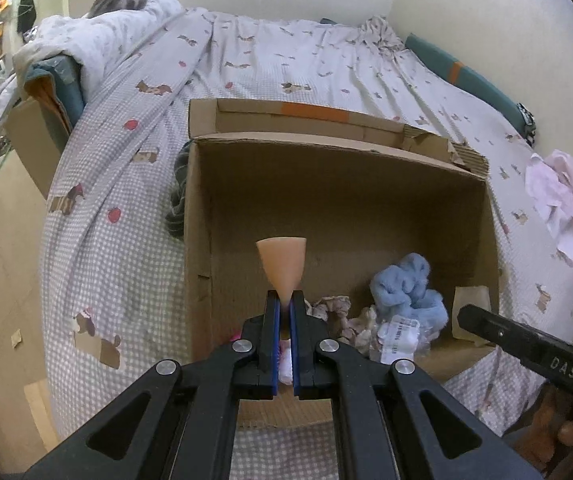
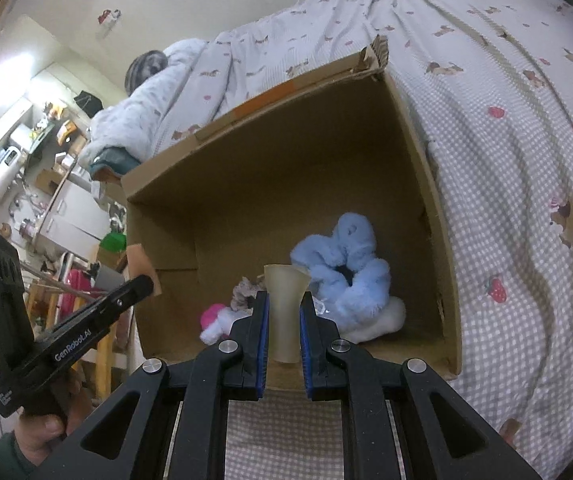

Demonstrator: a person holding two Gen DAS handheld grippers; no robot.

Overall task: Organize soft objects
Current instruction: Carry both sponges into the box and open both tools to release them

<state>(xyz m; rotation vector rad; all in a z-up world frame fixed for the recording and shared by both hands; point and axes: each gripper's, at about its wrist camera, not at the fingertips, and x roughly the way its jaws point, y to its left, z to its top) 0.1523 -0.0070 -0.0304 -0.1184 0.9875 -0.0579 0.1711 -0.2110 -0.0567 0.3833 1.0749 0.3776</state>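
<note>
An open cardboard box lies on the bed. Inside it are a fluffy blue soft item, a white item, a pink and white item and crumpled beige fabric. My left gripper is shut on a peach soft pad held at the box's front. My right gripper is shut on a pale translucent soft pad at the box's front edge. The left gripper also shows in the right wrist view, with the right one in the left wrist view.
The bed cover is checked with dog prints. A pink and white cloth pile lies right of the box. Dark fabric sits against the box's left side. A quilt and another box lie far left.
</note>
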